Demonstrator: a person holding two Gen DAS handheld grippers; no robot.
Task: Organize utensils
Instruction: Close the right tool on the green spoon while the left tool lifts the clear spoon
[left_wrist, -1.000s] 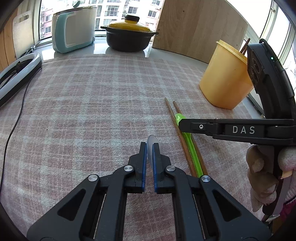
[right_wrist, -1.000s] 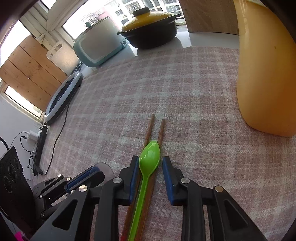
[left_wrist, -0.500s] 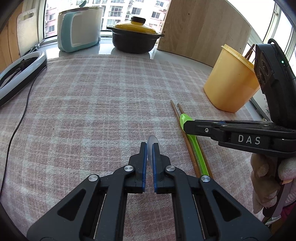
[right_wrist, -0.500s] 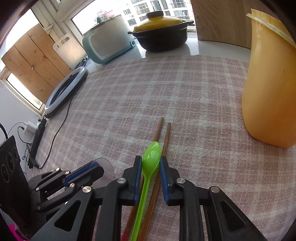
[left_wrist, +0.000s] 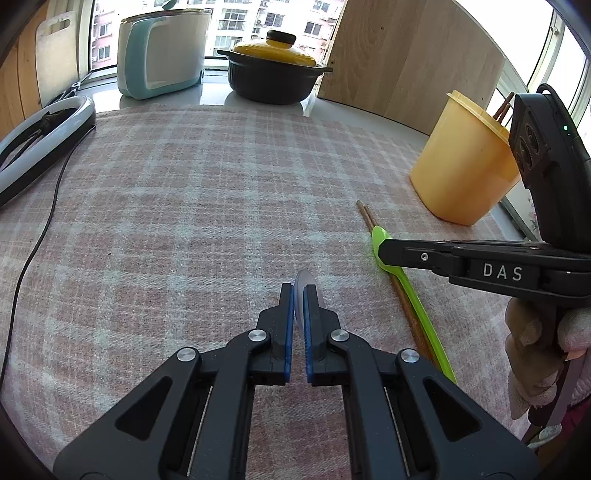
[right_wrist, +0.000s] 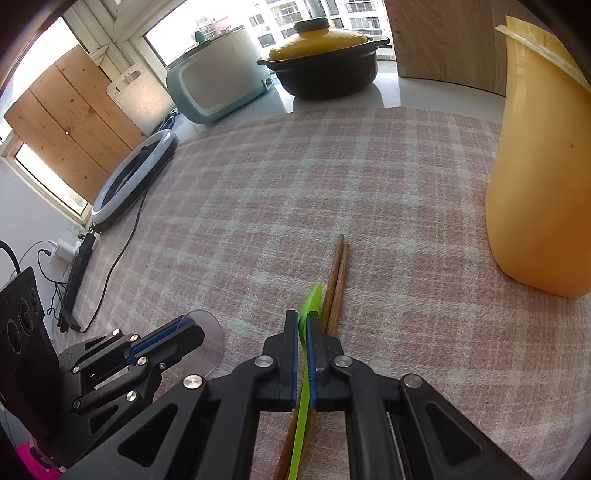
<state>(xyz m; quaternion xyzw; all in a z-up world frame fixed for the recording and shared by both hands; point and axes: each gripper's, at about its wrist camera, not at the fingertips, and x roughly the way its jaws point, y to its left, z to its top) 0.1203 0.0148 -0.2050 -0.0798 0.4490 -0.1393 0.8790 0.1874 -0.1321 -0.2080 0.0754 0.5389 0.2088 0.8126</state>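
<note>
My right gripper is shut on a green plastic spoon, turned on edge between the pads; the spoon also shows in the left wrist view. A pair of brown chopsticks lies on the checked cloth just beside the spoon. My left gripper is shut on a clear round plastic piece, seen as a disc in the right wrist view. A yellow utensil cup stands at the right, with chopstick ends sticking out of it.
A black pot with a yellow lid, a teal and white appliance and a wooden board stand at the back. A ring light with its cable lies at the left. The right gripper's body crosses the left wrist view.
My right gripper's jaws have closed on the green spoon, which has turned onto its edge. The two chopsticks now lie closer together. The left gripper still holds the clear piece.
</note>
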